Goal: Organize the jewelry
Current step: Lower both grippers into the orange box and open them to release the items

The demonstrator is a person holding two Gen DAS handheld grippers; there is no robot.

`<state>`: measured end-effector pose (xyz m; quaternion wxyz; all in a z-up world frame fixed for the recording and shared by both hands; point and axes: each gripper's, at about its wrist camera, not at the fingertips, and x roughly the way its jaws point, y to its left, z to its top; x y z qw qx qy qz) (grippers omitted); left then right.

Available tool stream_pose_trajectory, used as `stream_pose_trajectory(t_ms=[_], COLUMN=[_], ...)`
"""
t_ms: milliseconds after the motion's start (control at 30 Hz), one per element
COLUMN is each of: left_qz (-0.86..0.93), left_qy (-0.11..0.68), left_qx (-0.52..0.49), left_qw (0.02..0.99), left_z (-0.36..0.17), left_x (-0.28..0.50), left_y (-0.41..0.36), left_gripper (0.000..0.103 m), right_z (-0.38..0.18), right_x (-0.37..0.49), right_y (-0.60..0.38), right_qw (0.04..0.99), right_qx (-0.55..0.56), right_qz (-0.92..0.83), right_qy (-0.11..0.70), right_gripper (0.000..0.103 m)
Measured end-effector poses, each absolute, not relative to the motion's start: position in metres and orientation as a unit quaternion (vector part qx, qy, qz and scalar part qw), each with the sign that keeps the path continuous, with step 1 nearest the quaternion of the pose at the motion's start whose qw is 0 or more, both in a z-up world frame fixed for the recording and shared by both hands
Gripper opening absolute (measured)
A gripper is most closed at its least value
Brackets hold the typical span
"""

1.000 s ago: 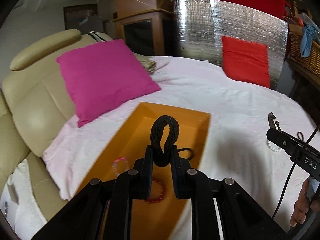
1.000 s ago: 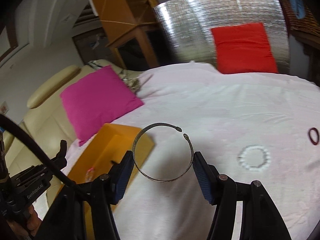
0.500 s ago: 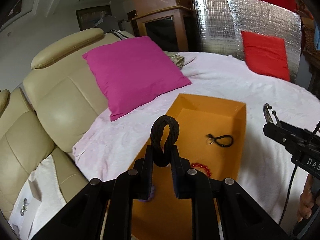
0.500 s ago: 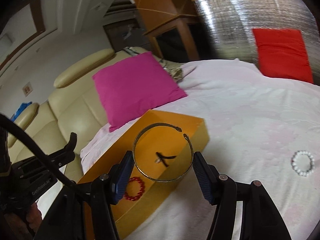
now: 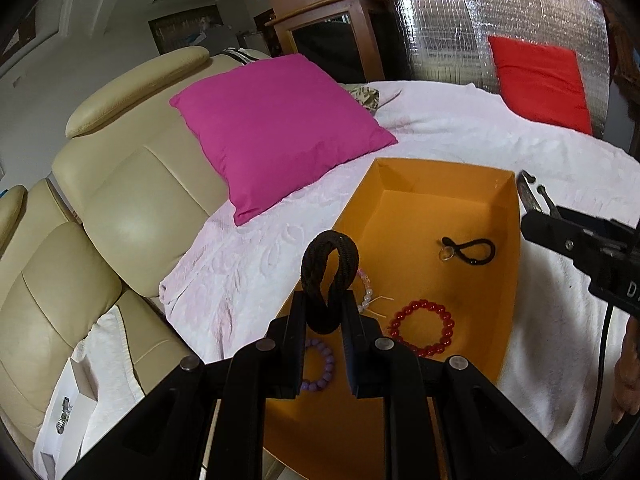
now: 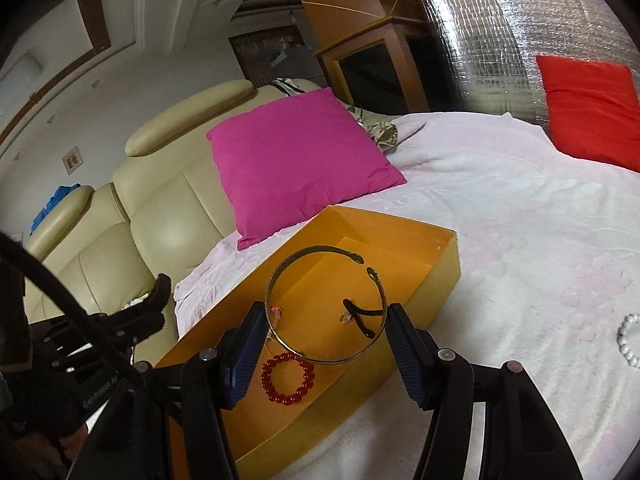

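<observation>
An orange box [image 5: 508, 280] [image 6: 440, 264] sits on the white bedcover. My left gripper [image 5: 324, 312] is shut on a black braided band [image 5: 330, 268], held upright over the box's near left part. My right gripper [image 6: 326, 320] is shut on a thin metal bangle [image 6: 280, 276], which hangs over the box's middle. Inside the box lie a red bead bracelet [image 5: 422, 328] [image 6: 288, 378], a purple bead bracelet [image 5: 320, 368], a pale bead bracelet [image 5: 366, 292] and a black cord with a ring [image 5: 470, 251] [image 6: 360, 316]. A white bead bracelet [image 6: 630, 336] lies on the cover, right of the box.
A magenta cushion [image 5: 276, 132] leans on the cream sofa [image 5: 100, 216] behind the box. A red cushion [image 5: 540, 80] rests against a silver foil panel [image 5: 480, 20] at the back. The right gripper's tip [image 5: 560, 224] shows beside the box's right wall.
Both grippers have moved left across the bedcover to above the orange box, each still holding its piece. The white bead bracelet has slid to the right edge of the right wrist view.
</observation>
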<state>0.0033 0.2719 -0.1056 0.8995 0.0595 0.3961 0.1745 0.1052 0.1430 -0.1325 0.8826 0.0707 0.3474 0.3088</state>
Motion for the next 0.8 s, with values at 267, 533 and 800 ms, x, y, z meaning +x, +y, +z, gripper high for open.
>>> stream_pose_trajectory(t_ms=[267,533,800], left_qz=[0.176,0.156,0.128], left_qy=[0.416,0.451,0.479], left_qx=[0.077,0.091,0.07], left_qw=[0.889,0.874,0.866], left_z=[-0.12,-0.145,-0.162], left_x=[0.004,0.005,0.012], left_y=[0.273,0.266,0.262], left_gripper=[0.018,0.018,0.02], right_z=[-0.144,-0.167,-0.18], right_x=[0.117,0.131,0.142], right_y=[0.164,0.194,0.209], right_qw=[0.873,0.849,0.839], right_qx=[0.061,0.051,0.042], right_qz=[0.327,0.356,0.364], right_qy=[0.356,0.387,0.403], right_gripper=[0.063,0.063,0.064])
